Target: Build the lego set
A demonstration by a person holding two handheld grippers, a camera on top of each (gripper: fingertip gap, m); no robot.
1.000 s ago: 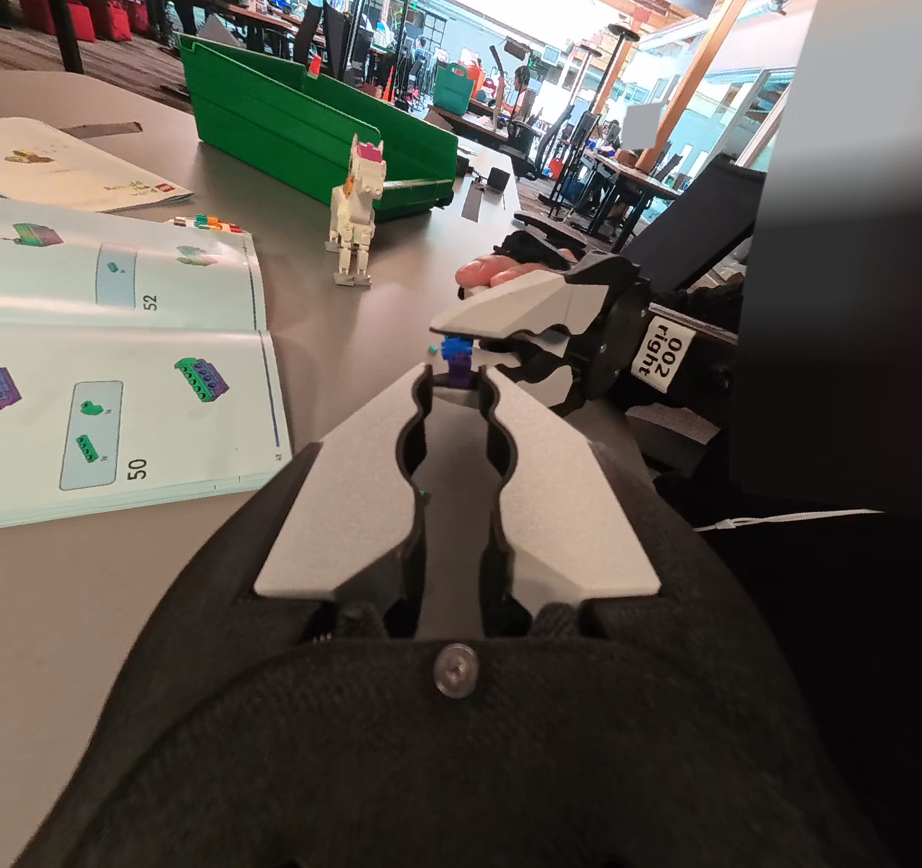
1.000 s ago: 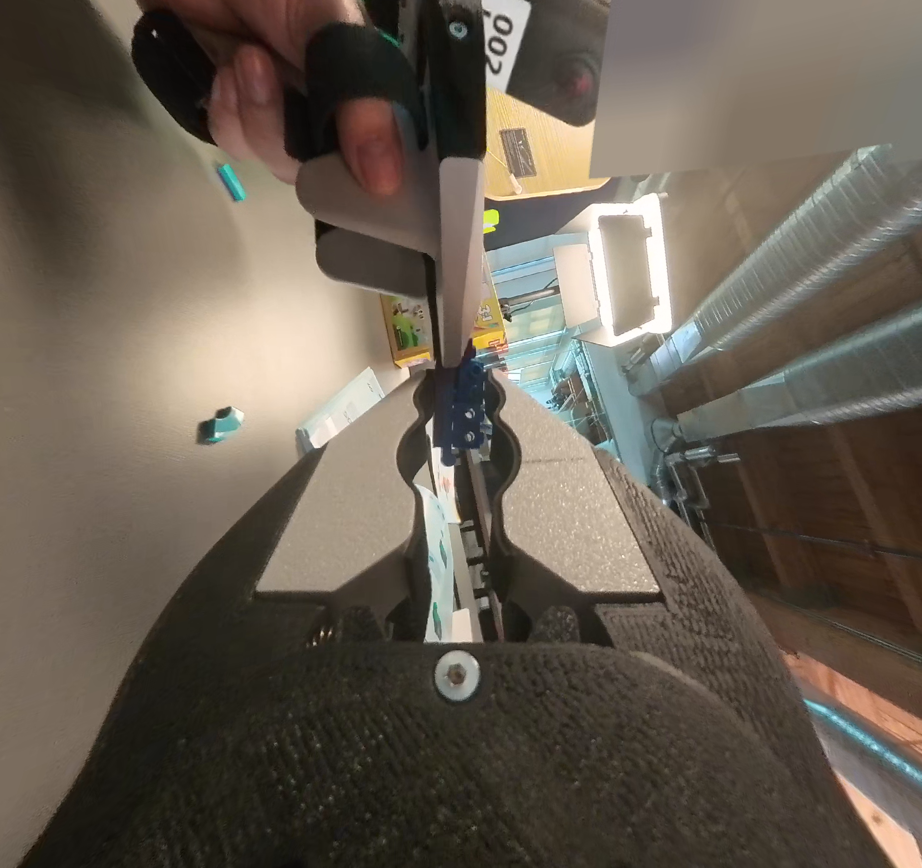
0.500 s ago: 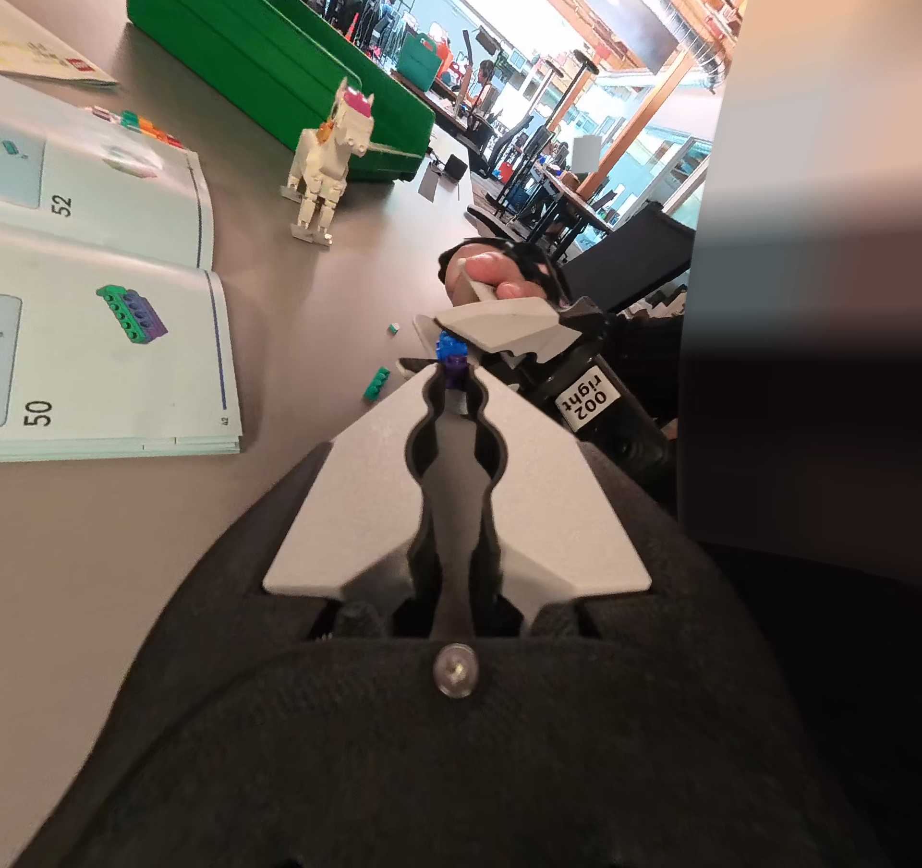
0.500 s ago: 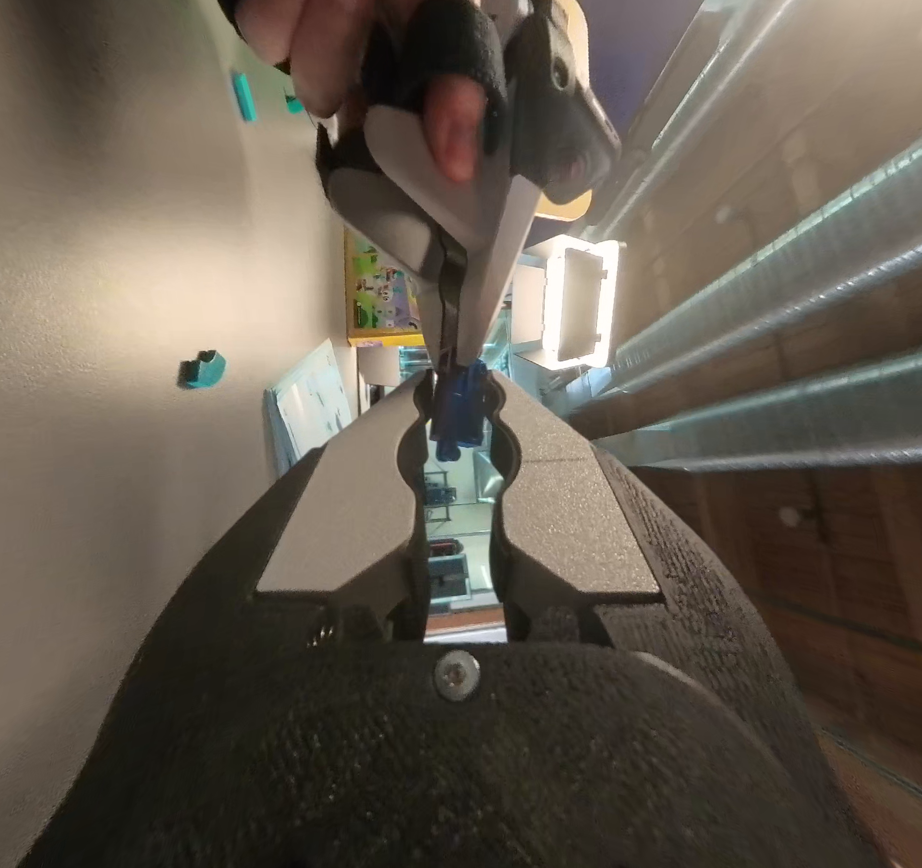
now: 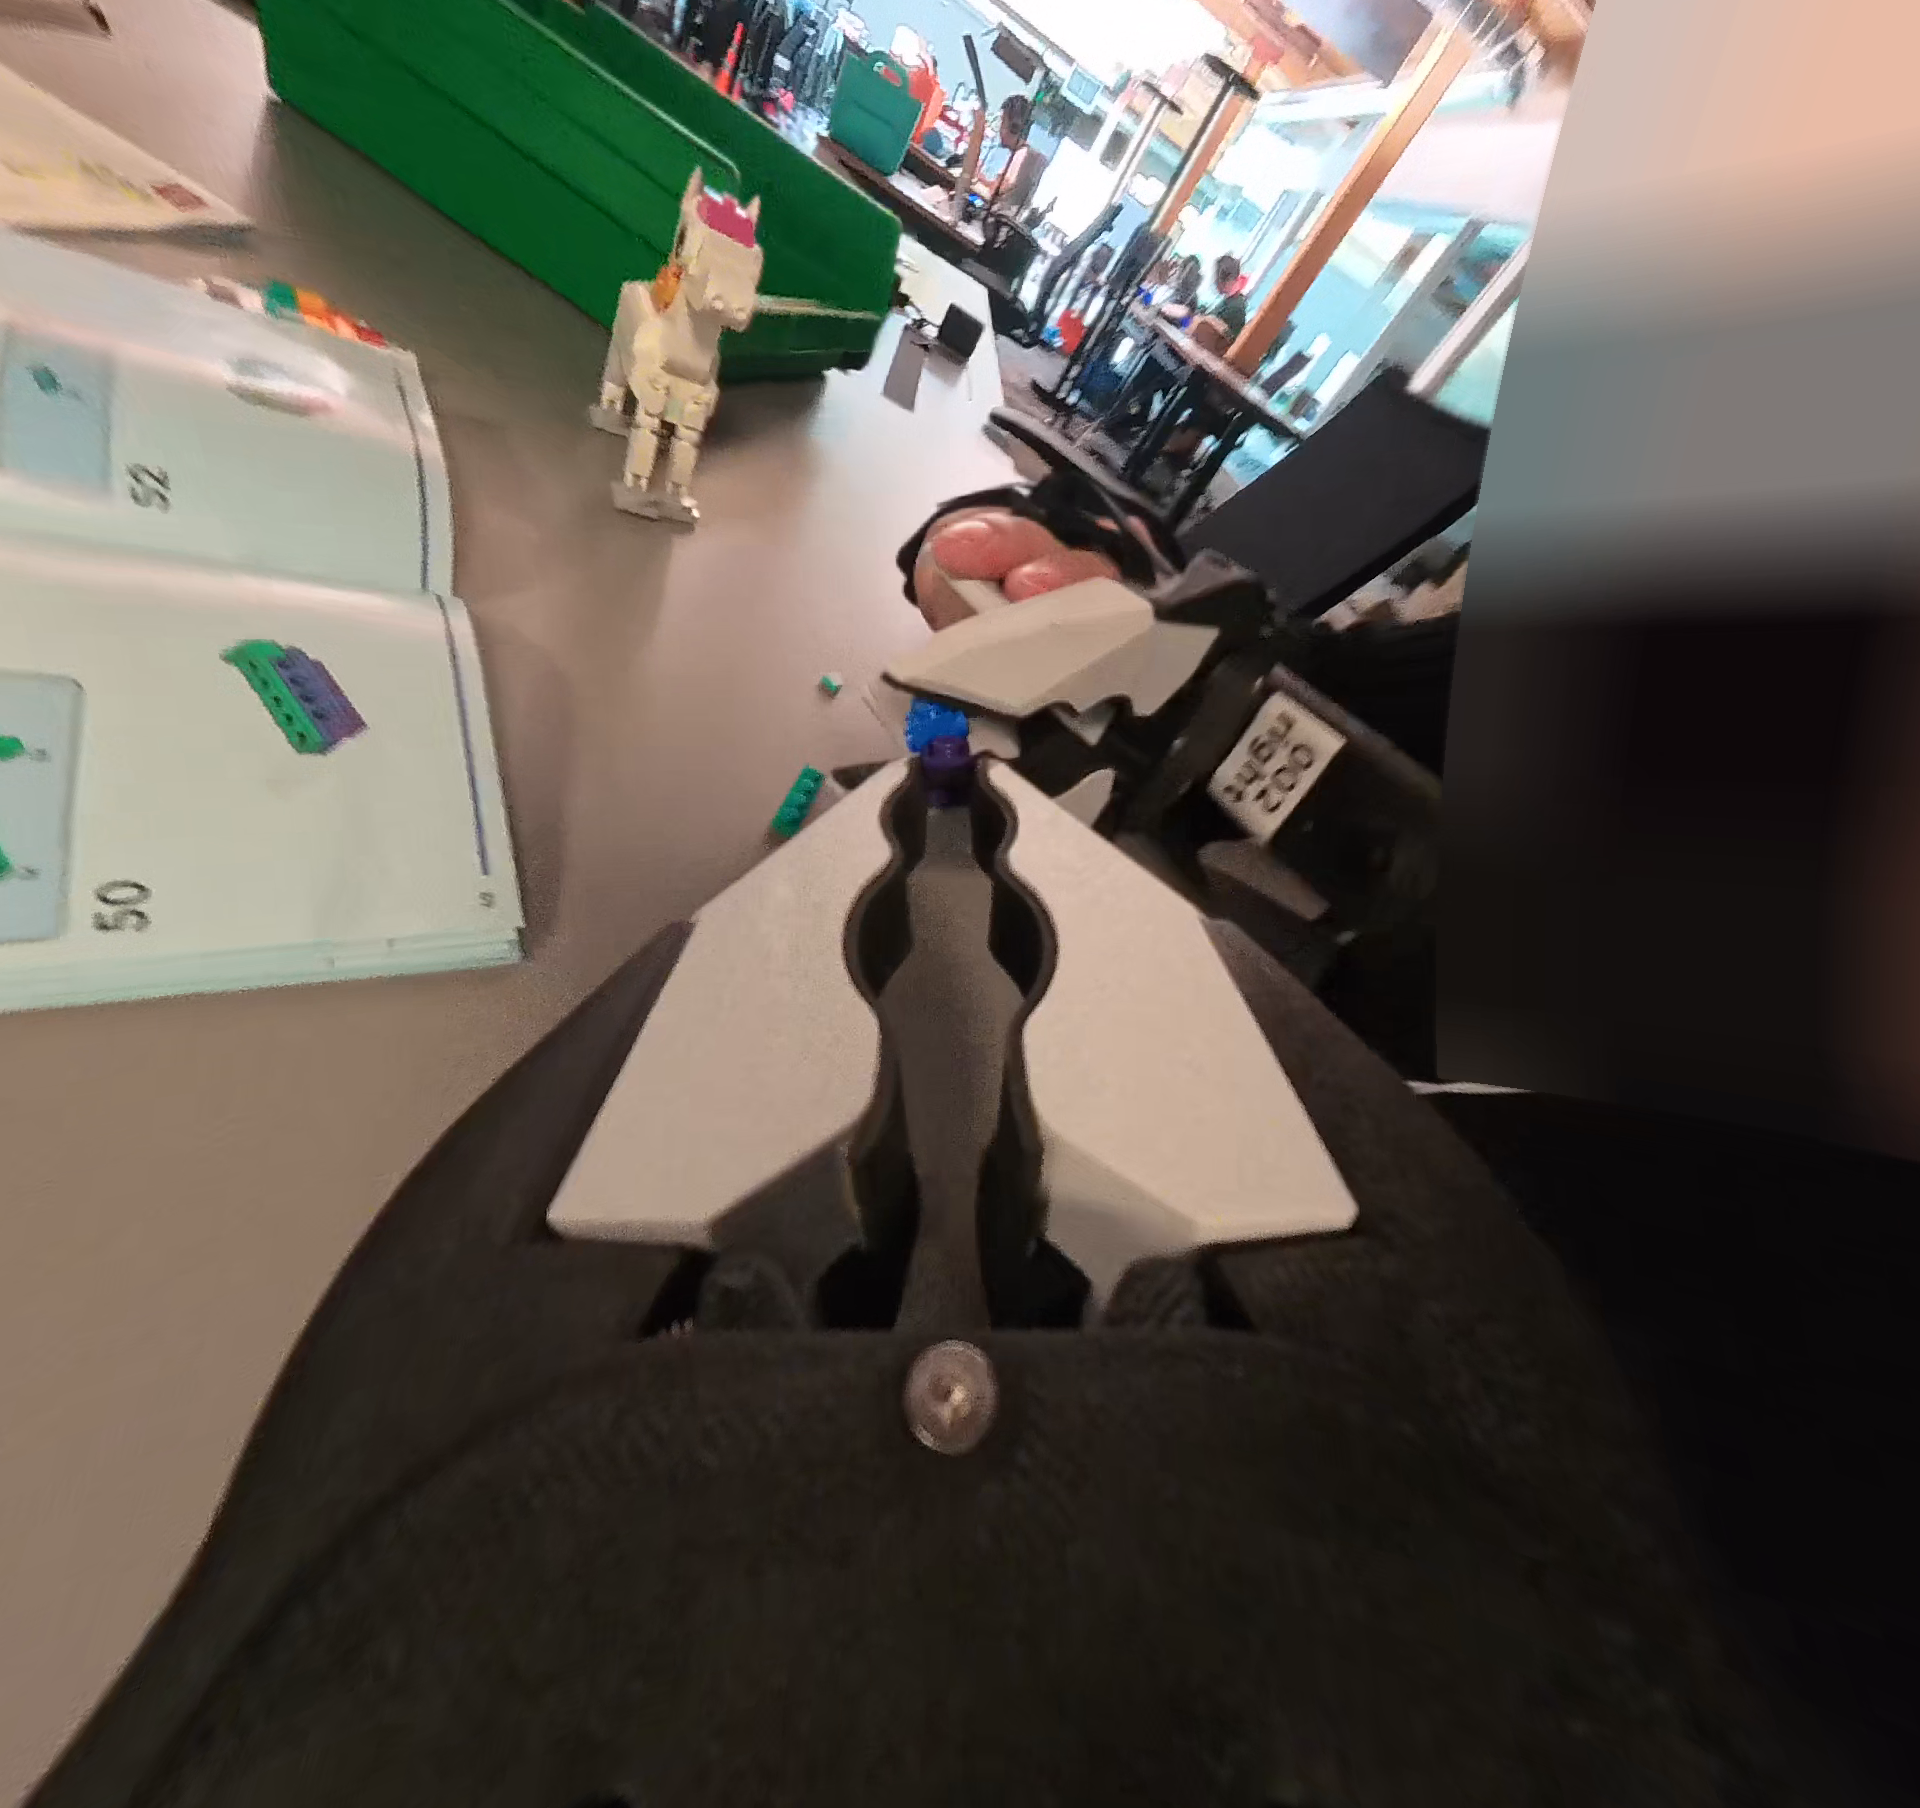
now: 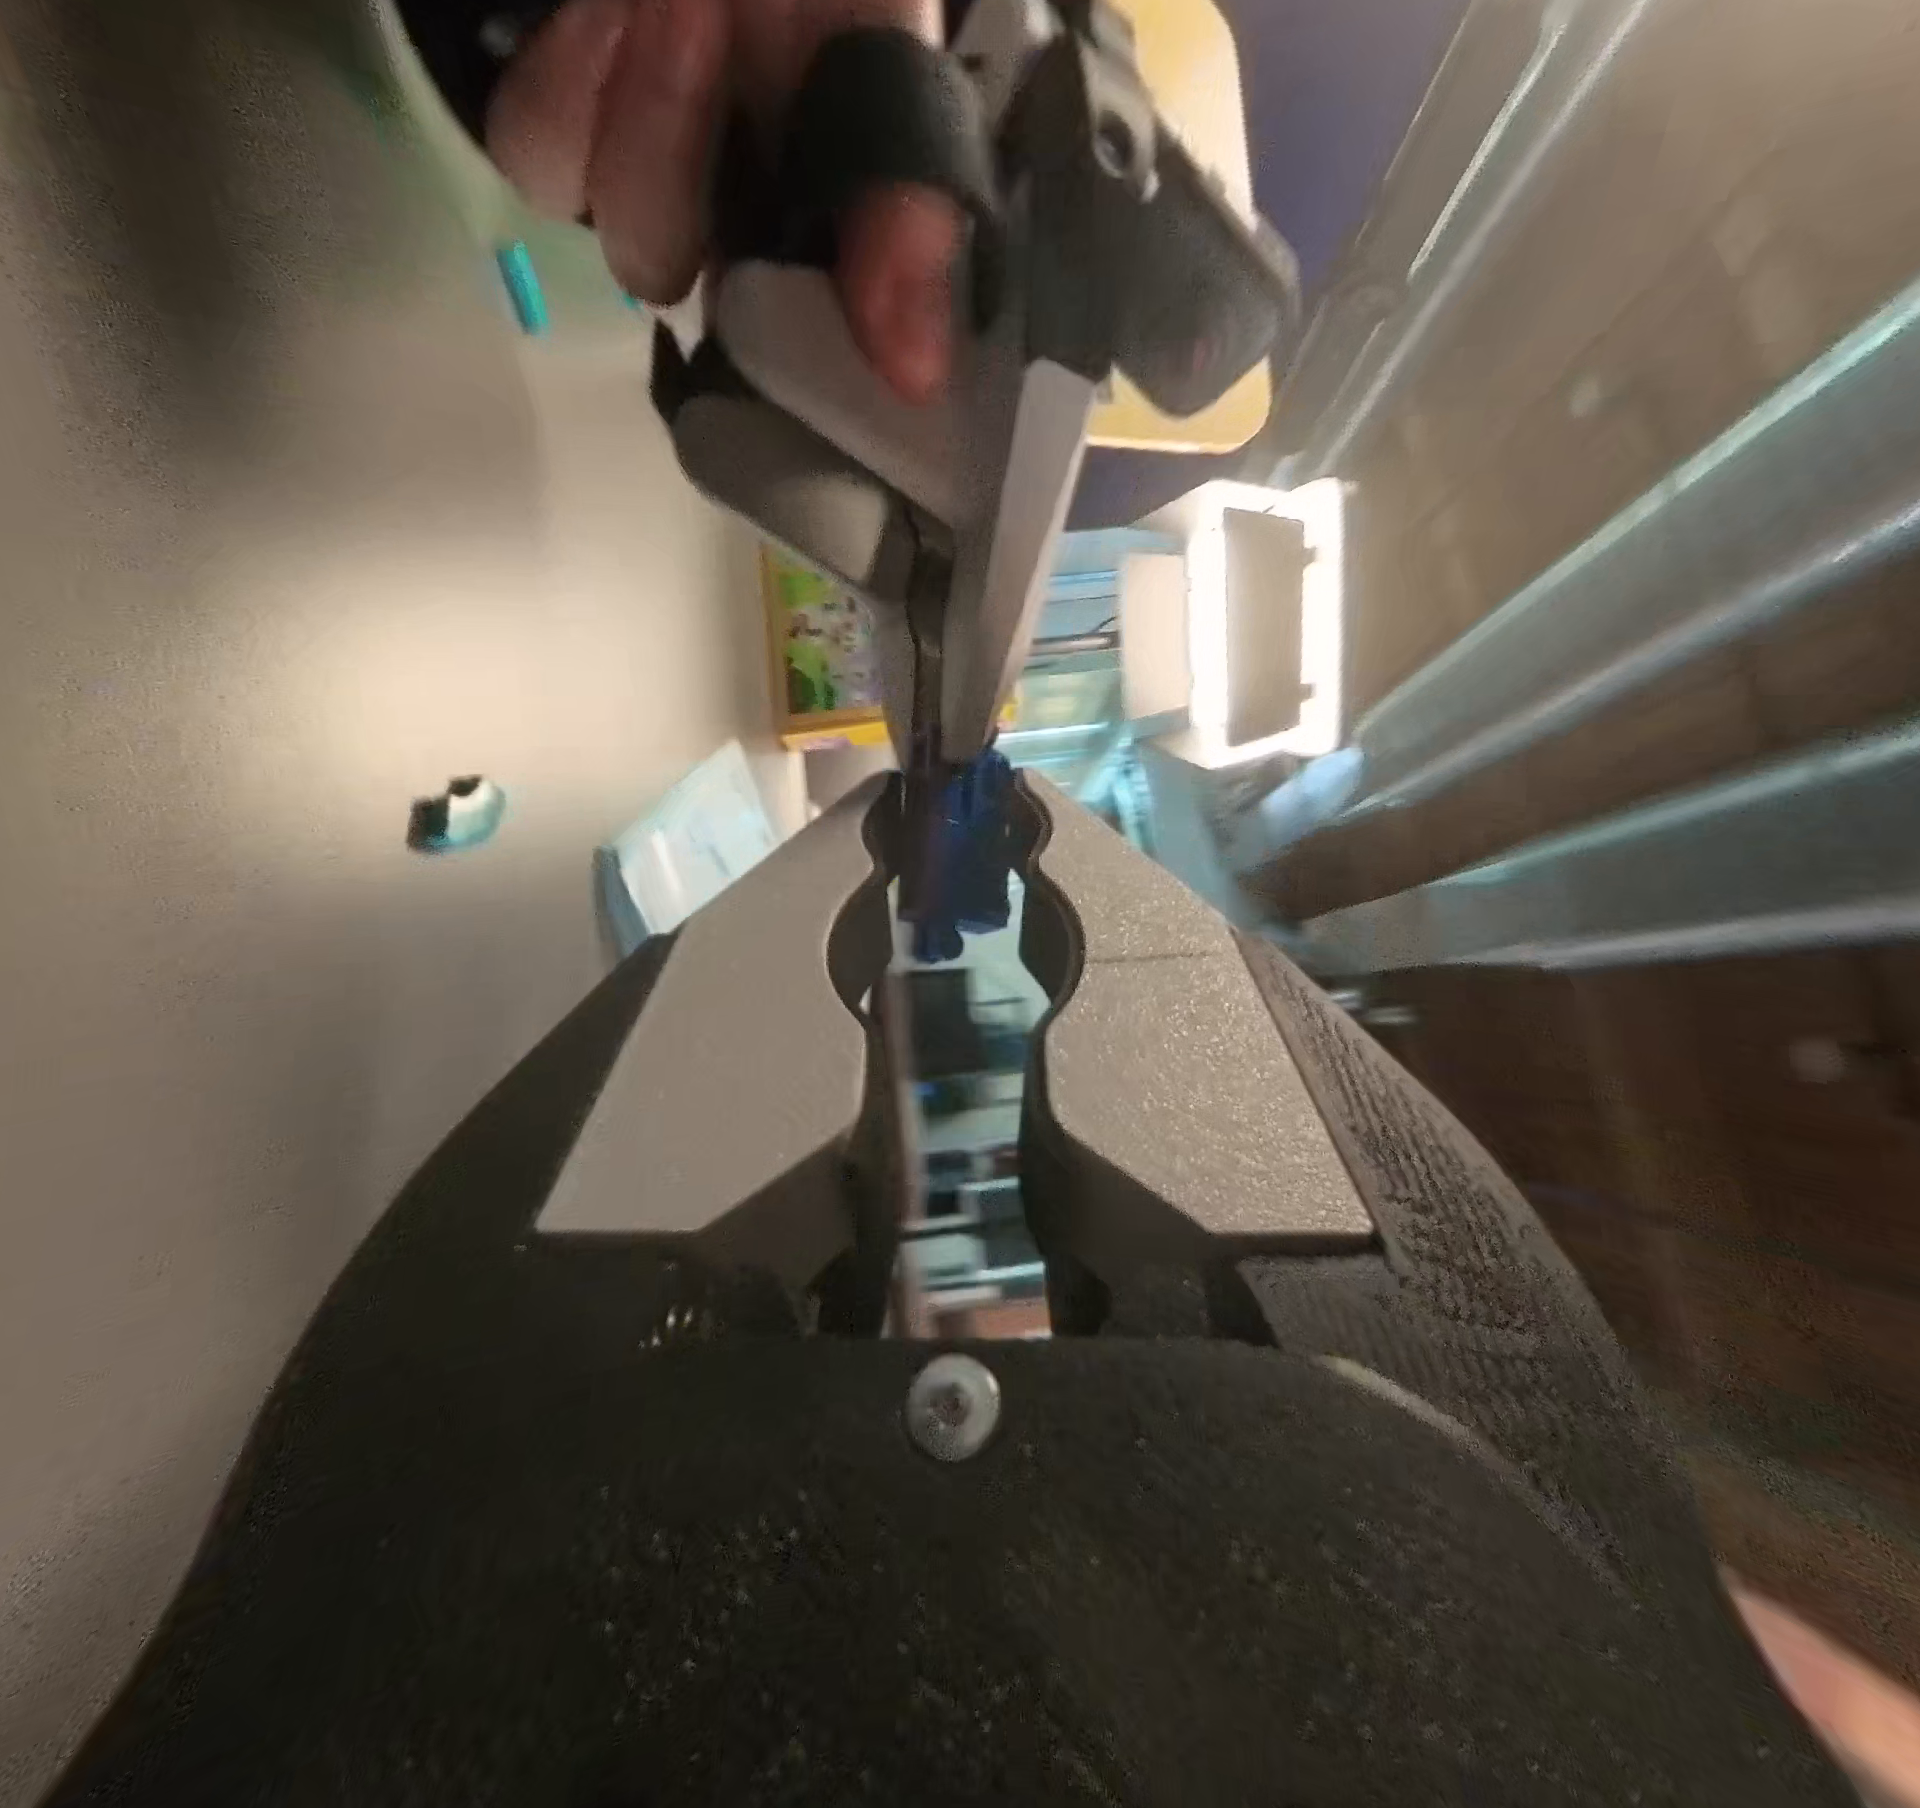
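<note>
My left gripper (image 5: 945, 784) is shut on a small purple brick (image 5: 943, 763) and holds it above the grey table (image 5: 644, 636). My right gripper (image 6: 956, 808) is shut on a blue brick (image 6: 961, 865). In the left wrist view the right gripper (image 5: 925, 714) comes in from the right, and its blue brick (image 5: 928, 722) sits right on top of the purple one. In the right wrist view the left gripper (image 6: 940, 756) points down from above, tip to tip with mine, with a hand (image 6: 727, 96) on it. The seam between the two bricks is hidden.
An open instruction booklet (image 5: 239, 719) lies at the left. A white unicorn model (image 5: 675, 356) stands in front of a green bin (image 5: 520, 127). A loose green brick (image 5: 798, 800) and a tiny teal piece (image 5: 829, 685) lie near the grippers. A teal brick (image 6: 457, 813) shows in the right wrist view.
My left jaws have narrowed on the purple brick. Both grippers have tilted and shifted a little, while the blue and purple bricks stayed together at the tips.
</note>
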